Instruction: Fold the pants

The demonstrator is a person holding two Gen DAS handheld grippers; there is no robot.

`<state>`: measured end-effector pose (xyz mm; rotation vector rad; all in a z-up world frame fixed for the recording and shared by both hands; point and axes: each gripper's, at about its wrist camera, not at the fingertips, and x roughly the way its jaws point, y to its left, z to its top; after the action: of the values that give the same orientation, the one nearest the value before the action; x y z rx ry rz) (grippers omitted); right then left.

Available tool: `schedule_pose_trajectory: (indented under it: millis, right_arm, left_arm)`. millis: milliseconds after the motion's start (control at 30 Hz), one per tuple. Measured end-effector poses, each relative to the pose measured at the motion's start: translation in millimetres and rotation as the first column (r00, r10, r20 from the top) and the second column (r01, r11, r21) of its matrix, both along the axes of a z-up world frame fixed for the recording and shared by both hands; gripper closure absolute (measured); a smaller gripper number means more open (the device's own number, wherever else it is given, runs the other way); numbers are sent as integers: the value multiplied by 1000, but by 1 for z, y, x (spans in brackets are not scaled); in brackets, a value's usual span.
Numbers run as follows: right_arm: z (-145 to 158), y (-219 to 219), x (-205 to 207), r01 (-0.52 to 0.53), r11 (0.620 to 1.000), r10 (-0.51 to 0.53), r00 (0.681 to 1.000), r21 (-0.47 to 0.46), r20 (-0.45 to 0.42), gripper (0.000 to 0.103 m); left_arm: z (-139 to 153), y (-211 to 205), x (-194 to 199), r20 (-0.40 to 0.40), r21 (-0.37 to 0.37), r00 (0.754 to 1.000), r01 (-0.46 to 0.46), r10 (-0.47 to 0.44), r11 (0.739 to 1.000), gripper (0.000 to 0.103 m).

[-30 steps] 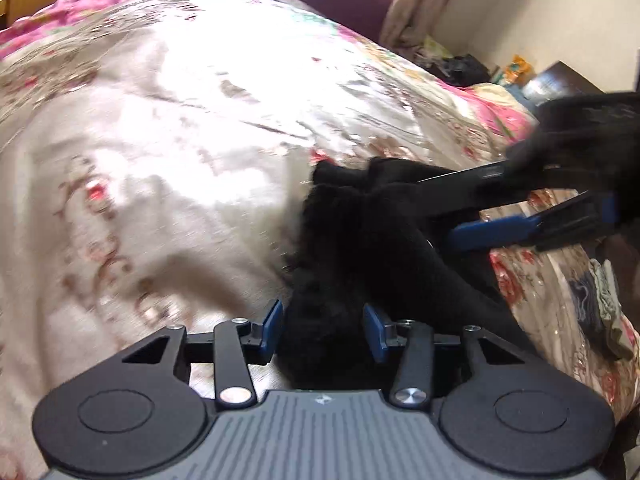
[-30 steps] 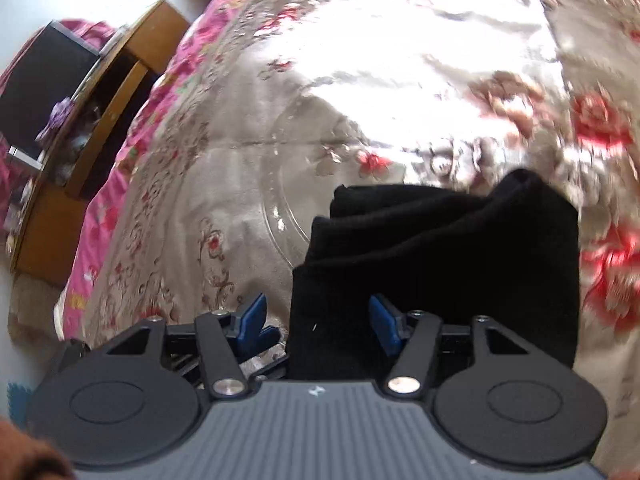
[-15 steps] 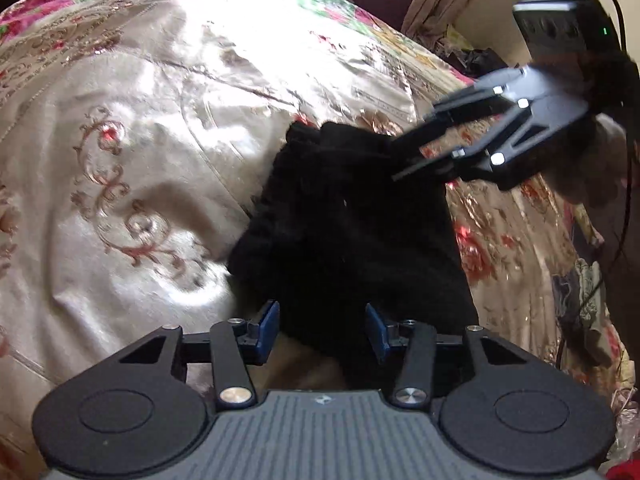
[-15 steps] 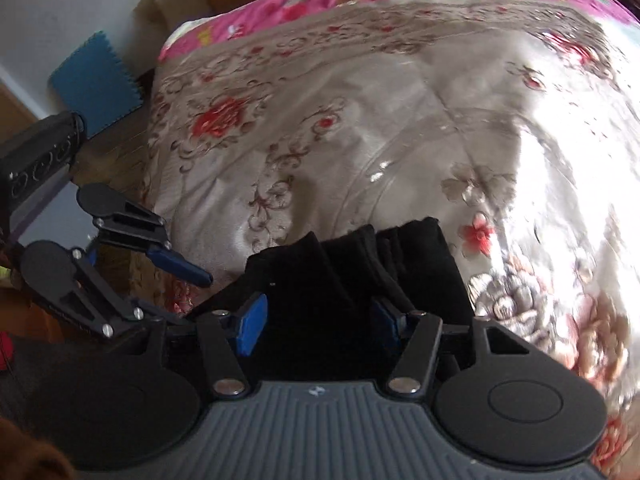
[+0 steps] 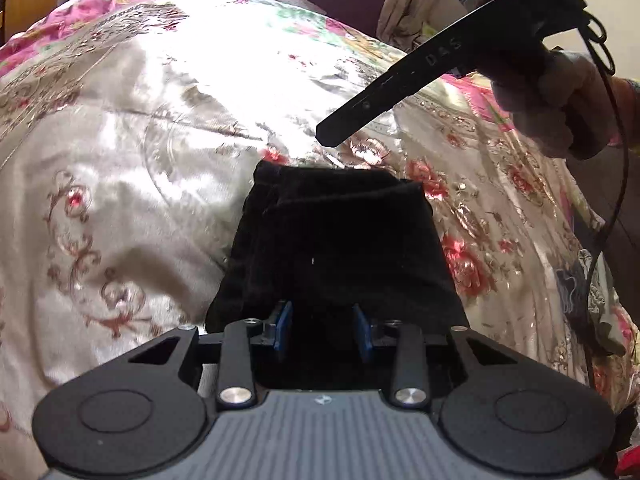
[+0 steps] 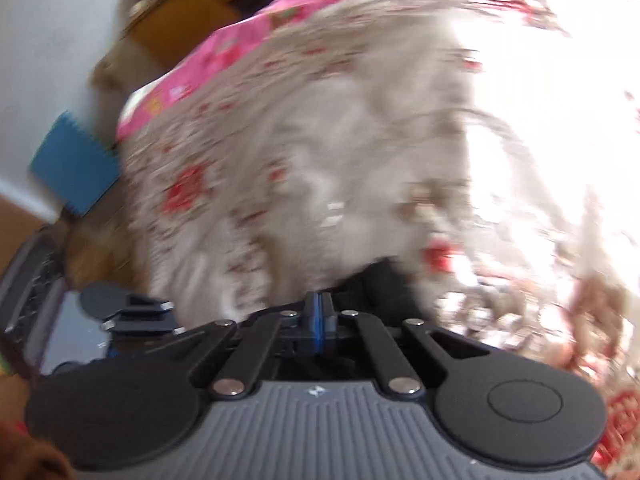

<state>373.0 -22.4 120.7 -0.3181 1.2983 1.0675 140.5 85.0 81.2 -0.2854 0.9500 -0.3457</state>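
Daylight glares white off the satin bedspread [image 5: 192, 92]; right wrist view smeared with motion blur, left sharp, edges bowed.

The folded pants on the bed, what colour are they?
Black, plain; the folded fabric pants show best in the left wrist view.

Your right hand-held gripper [image 6: 319, 316] has snapped shut and lifted clear of the pants [image 5: 336, 240]; your left hand-held gripper [image 5: 322, 332] narrowed.
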Motion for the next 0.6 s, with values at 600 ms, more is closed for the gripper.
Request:
schedule_pose_trajectory:
  millis: [600]
  right_arm:
    - [-60,71,-38,-465,880,448,881,-96,-154,61]
  left_arm:
    - [-35,8,-29,-139,-66,986,-98,88,993,35]
